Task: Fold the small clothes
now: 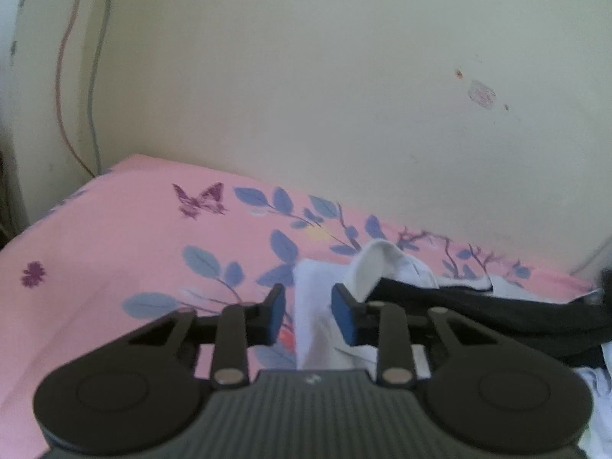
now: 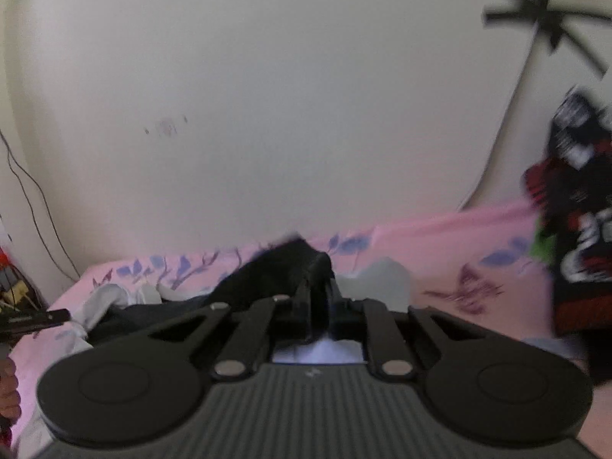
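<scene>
1. Fingers of the left hand-held gripper (image 1: 308, 315) stood apart, with blue pads (image 1: 344, 319) facing each other. White cloth (image 1: 313, 329) lay in the gap under them, but the pads did not press on it.
2. The right hand-held gripper (image 2: 319, 306) was clenched on a fold of the black garment (image 2: 283, 267). The black cloth rose up in a peak between its fingers.
3. The black garment ran across the bed from that peak toward the left gripper's side. In the left view it lay as a long dark band (image 1: 478, 310) on top of the white cloth.
4. A white piece (image 1: 373, 264) curled up just behind the left gripper's right finger.
5. All the clothes lay on a pink bedsheet (image 1: 114, 237) with blue leaves and purple butterflies.
6. A pale wall (image 1: 325, 76) stood right behind the bed.
7. Thin cables (image 1: 76, 57) hung down the wall near the bed's far left corner.
8. A black, red and white patterned cloth (image 2: 573, 229) showed at the right edge of the right view. It was too blurred to tell more.
</scene>
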The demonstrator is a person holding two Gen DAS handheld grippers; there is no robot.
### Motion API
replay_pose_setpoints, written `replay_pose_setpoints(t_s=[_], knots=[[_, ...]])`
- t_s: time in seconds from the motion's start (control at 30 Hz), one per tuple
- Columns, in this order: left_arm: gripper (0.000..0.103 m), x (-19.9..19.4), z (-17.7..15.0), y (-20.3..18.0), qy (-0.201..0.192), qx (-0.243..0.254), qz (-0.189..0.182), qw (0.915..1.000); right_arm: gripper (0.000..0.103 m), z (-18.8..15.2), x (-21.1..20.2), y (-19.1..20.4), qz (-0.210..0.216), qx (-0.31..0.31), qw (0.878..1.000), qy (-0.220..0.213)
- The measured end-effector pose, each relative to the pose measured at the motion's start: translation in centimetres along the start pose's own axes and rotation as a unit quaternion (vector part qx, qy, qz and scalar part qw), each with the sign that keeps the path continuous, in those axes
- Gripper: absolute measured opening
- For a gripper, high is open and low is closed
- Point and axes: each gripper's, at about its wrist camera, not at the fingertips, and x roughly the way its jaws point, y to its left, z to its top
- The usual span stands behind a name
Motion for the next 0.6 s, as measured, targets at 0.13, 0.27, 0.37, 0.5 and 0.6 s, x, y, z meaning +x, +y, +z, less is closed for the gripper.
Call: replay_pose_setpoints(t_s=[0.13, 0.27, 0.37, 0.5, 0.6], knots=[[0.017, 1.1, -1.7, -3.3, 0.03, 0.09, -0.023, 0.9952, 0.054, -2.3, 2.6, -1.2, -0.051, -0.024, 0.993, 0.103], [0.015, 0.8, -4.9, -8.2, 0.021, 0.259, 0.001, 0.9658, 0.058, -1.5, 0.1, -1.9, -0.04, 0.019, 0.998, 0.038], [0.015, 0.7, -5.3, -8.6, 0.02, 0.278, 0.004, 0.9605, 0.059, -0.4, -2.4, -1.2, -0.014, 0.032, 0.999, -0.004], [0.019, 1.1, -4.4, -7.2, 0.029, 0.246, -0.013, 0.9688, 0.06, -0.4, -3.3, -0.9, 0.025, 0.036, 0.999, -0.003], [0.019, 1.2, -4.3, -6.7, 0.029, 0.227, -0.022, 0.9731, 0.054, -0.7, 0.5, -1.3, 0.079, 0.109, 0.99, 0.046]])
